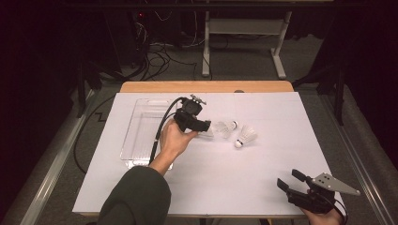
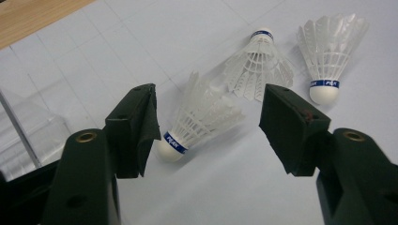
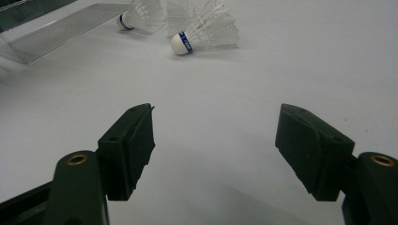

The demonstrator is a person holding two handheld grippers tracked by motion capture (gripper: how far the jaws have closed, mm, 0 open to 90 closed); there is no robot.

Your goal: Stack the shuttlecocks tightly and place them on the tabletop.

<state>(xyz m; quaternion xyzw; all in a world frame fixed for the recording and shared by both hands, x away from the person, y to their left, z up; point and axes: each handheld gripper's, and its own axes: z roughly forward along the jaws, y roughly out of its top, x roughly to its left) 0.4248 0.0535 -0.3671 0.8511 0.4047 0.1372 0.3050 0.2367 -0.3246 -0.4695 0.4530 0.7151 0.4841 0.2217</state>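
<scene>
Dark room all round, cables on the floor behind, and up front I've got the white sheet-covered table (image 1: pixel 263 187) with a strip of bare wood along its far edge. On its left half sits the clear plastic rectangular tray (image 1: pixel 136 136), and as far as I can see through the walls there's nothing in it yet.

So progress-wise I'd call this barely started, assuming the job is moving shuttlecocks into that tray. All three white feathered shuttlecocks with blue bands are out on the sheet, clustered just right of the tray.

My left gripper (image 2: pixel 206 124) is right over them with its jaws spread wide and nothing pinched. The nearest shuttlecock (image 2: pixel 199 122) lies on its side between the jaws, cork pointing back at me, but the pads aren't touching it. The second shuttlecock (image 2: pixel 257 68) lies just past it, cork pointing away, and the third shuttlecock (image 2: pixel 328 51) is off to the side, cork toward the camera.

My right gripper (image 1: pixel 294 183) is parked at the near right corner, well apart from everything, jaws gaping and empty.

What's left, by my guess: grab, carry, drop, three times over.
</scene>
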